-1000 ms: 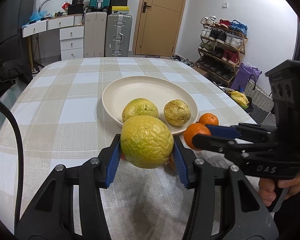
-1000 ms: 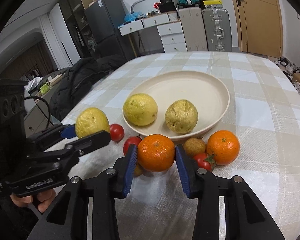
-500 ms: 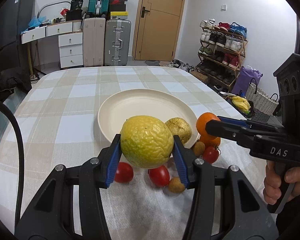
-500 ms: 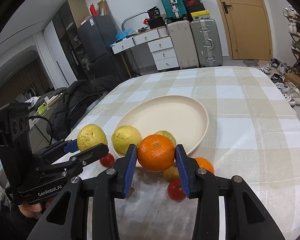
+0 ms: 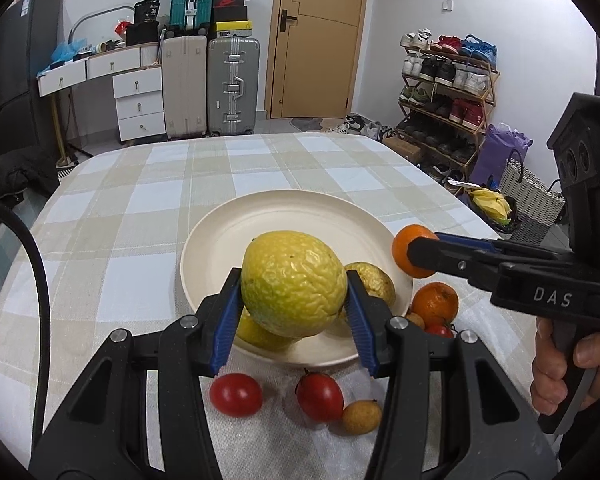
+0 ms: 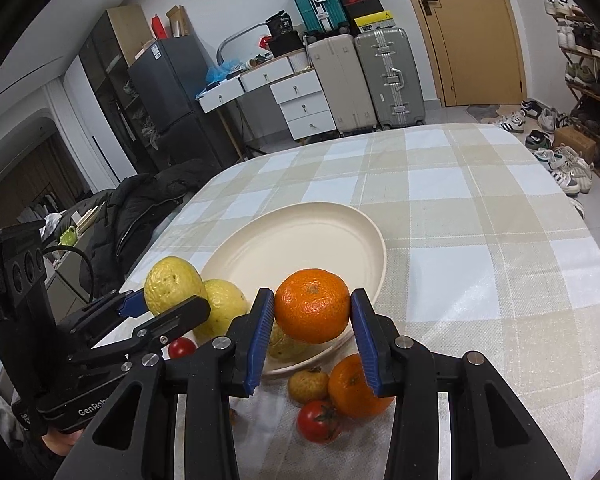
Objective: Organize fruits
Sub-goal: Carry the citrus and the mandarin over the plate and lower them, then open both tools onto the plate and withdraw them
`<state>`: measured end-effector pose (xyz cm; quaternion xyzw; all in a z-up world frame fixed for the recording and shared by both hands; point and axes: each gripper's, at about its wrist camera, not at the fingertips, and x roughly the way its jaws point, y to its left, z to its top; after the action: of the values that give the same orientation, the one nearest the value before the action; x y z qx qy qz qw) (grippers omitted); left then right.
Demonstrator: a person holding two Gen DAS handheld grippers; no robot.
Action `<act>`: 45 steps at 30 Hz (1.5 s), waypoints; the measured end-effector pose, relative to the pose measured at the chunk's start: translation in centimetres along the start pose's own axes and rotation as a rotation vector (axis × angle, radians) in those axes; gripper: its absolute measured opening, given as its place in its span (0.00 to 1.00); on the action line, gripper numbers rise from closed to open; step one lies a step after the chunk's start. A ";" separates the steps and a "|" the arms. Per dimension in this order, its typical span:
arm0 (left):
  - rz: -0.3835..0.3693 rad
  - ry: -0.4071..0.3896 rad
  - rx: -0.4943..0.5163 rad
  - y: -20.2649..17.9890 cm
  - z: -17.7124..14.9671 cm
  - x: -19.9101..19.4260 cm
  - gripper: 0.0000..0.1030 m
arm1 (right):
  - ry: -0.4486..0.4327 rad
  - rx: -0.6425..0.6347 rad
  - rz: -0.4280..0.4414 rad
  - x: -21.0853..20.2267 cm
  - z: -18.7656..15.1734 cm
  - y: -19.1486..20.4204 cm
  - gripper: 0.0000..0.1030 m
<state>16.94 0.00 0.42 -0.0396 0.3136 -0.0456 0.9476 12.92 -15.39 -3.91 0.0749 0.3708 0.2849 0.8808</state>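
Note:
My left gripper [image 5: 294,286] is shut on a wrinkled yellow-green fruit [image 5: 294,284], held above the near rim of the cream plate [image 5: 284,220]. Two more wrinkled yellow fruits [image 5: 370,282] lie on the plate behind it, partly hidden. My right gripper [image 6: 312,312] is shut on an orange [image 6: 312,306], lifted over the plate's [image 6: 300,240] near right edge. In the left wrist view the right gripper [image 5: 414,252] comes in from the right with the orange [image 5: 404,250]. In the right wrist view the left gripper [image 6: 168,294] sits at the left with its fruit [image 6: 172,284].
On the checked tablecloth [image 5: 140,208] in front of the plate lie a second orange [image 6: 352,386], three red tomatoes [image 5: 236,394] [image 5: 320,396] [image 6: 318,422] and small brown fruits [image 5: 362,416]. A hand [image 5: 560,364] holds the right gripper's handle. Suitcases, drawers and a shoe rack stand beyond the table.
Both grippers have lifted and moved forward toward the plate with their fruits. The tomatoes and small fruits on the cloth, hidden a second ago, now show below the jaws.

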 end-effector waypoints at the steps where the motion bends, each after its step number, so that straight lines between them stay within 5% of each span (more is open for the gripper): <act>1: -0.001 0.000 0.001 0.0 0.2 0.2 0.45 | 0.002 0.001 -0.002 0.1 0.0 -0.1 0.38; 23: 0.054 0.028 0.077 -1.8 1.2 3.1 0.44 | 0.040 0.018 -0.040 2.1 0.2 -0.7 0.39; 31: 0.017 0.029 0.012 -0.2 1.1 2.4 0.45 | 0.017 -0.038 -0.070 1.4 -0.1 0.0 0.50; 33: 0.012 0.020 0.002 -0.1 1.0 1.8 0.52 | 0.004 -0.071 -0.083 0.8 -0.3 0.5 0.54; 39: 0.032 -0.043 -0.004 0.5 0.0 -1.6 0.83 | -0.094 -0.181 -0.160 -2.0 -1.4 2.0 0.96; 45: 0.039 -0.098 -0.024 1.4 -1.1 -5.3 0.99 | -0.143 -0.267 -0.201 -4.1 -2.6 3.4 1.00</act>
<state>12.09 1.97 2.55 -0.0468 0.2683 -0.0213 0.9620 7.27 -15.06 -2.12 -0.0599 0.2719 0.2361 0.9310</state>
